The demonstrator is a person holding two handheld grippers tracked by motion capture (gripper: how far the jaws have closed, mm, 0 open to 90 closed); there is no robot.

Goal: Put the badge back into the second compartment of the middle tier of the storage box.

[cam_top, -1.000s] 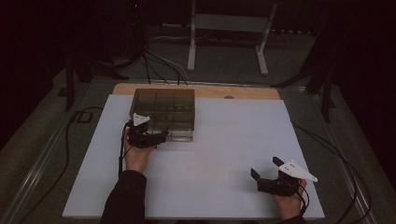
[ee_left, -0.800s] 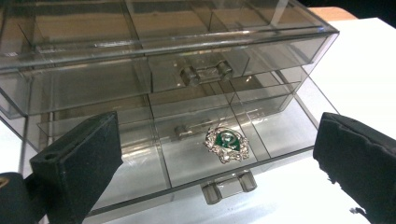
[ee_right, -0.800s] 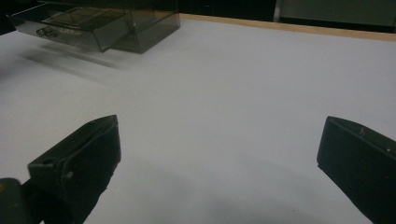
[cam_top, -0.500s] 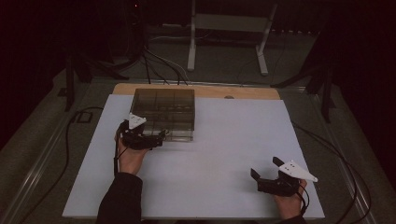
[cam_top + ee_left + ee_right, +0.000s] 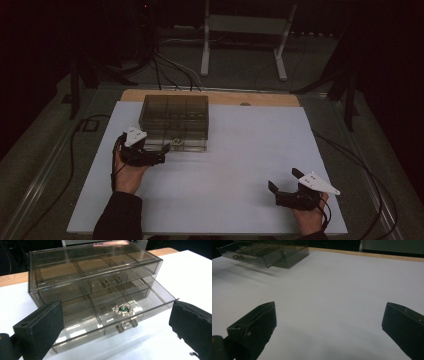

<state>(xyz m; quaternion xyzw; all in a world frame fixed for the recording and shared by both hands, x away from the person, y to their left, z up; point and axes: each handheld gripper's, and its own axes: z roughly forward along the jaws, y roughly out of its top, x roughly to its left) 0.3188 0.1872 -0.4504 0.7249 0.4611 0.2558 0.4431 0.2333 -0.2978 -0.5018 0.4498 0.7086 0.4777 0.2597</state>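
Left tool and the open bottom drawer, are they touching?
Apart. In the left gripper view the left tool stands open, both jaws short of the bottom drawer, white table showing between.

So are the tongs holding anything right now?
No. The left tongs are open in front of the lower drawer, gripping nothing. The right tongs are open over the bare table.

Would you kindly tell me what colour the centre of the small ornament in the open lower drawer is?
Green, ringed by silvery sparkle; the small ornament shows best in the left gripper view.
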